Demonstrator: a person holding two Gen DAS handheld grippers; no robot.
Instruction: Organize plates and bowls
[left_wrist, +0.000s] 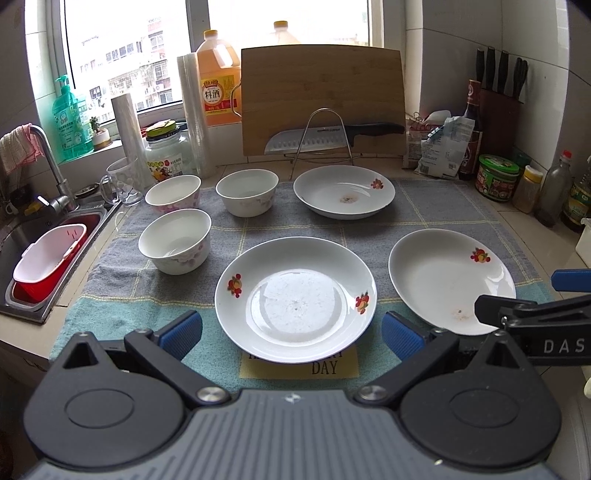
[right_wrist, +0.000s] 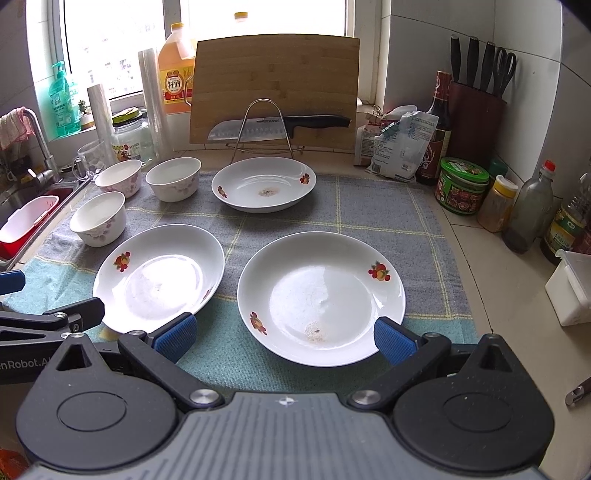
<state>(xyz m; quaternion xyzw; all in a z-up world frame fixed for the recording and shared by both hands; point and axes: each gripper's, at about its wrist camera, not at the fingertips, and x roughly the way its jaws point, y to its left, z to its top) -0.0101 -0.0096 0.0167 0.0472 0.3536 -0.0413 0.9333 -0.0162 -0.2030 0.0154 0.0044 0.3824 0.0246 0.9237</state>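
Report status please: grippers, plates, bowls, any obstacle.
Left gripper and right gripper open, empty. Three plates, three bowls unstacked on cloth. Nothing blocking.

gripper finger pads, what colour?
Blue, ribbed pads on black arms; clearest in the right wrist view.

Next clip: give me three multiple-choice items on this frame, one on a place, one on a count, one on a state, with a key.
1. Where is the knife?
A. in the sink
B. on the wire rack before the cutting board
C. on a plate

2. How many bowls stand on the cloth?
A. two
B. three
C. five

3. How are the two grippers?
A. both open, holding nothing
B. both shut on plates
C. left shut on a bowl

Key: 1 B, it lies across the rack by the board. 2 B, bowls at and. 3 A, left gripper and right gripper have spread fingers with nothing clamped between them.
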